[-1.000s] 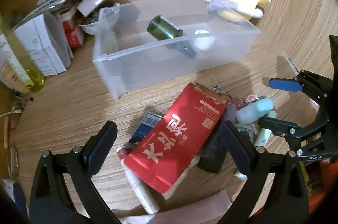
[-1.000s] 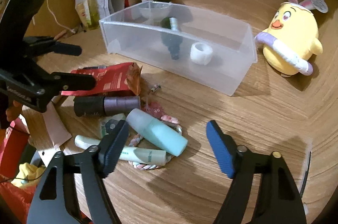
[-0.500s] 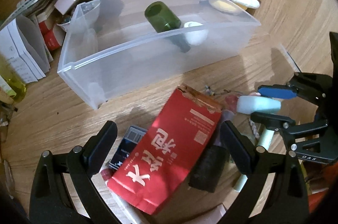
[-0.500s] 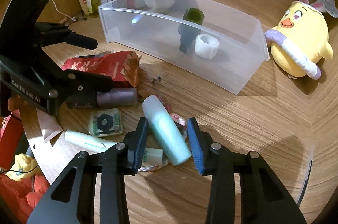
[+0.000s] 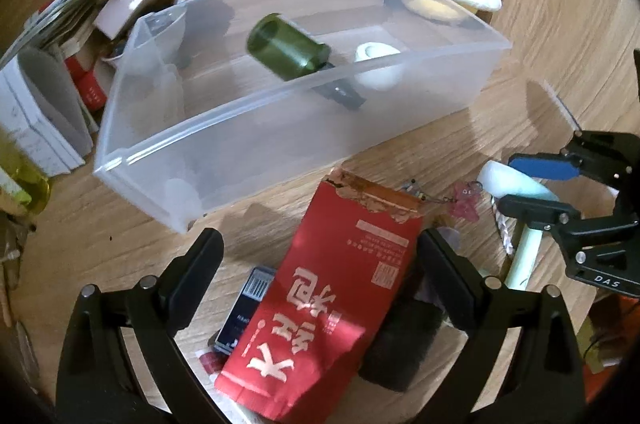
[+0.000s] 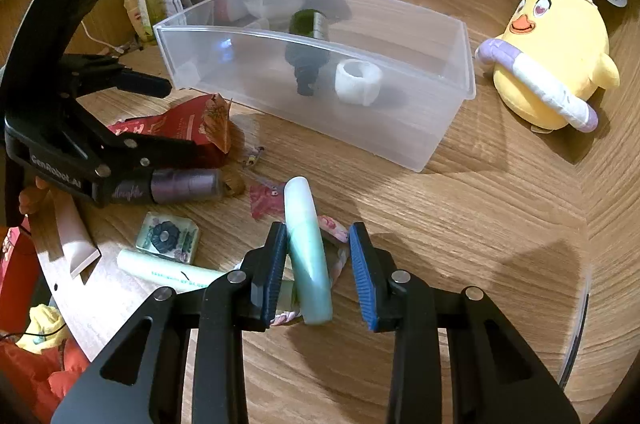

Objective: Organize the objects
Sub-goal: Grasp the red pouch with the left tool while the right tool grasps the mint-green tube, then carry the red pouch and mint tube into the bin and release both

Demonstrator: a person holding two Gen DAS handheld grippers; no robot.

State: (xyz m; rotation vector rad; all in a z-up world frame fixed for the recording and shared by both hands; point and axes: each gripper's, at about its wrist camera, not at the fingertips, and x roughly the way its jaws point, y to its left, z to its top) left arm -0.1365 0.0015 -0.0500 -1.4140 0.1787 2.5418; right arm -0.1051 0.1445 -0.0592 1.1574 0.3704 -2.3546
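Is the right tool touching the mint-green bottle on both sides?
Cannot tell. In the right wrist view the right tool straddles the mint-green bottle; its left pad looks pressed against it, a sliver shows beside the other.

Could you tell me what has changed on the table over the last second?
The right claw has been closing around the teal tube; a gap remains beside its right pad. The left claw edged over the red packet, open. Bin, green bottle and plush stayed put.

Home setting: cluttered wooden table (image 6: 460,224), plush chick (image 6: 556,63), cosmetics, paper stacks (image 5: 36,111).
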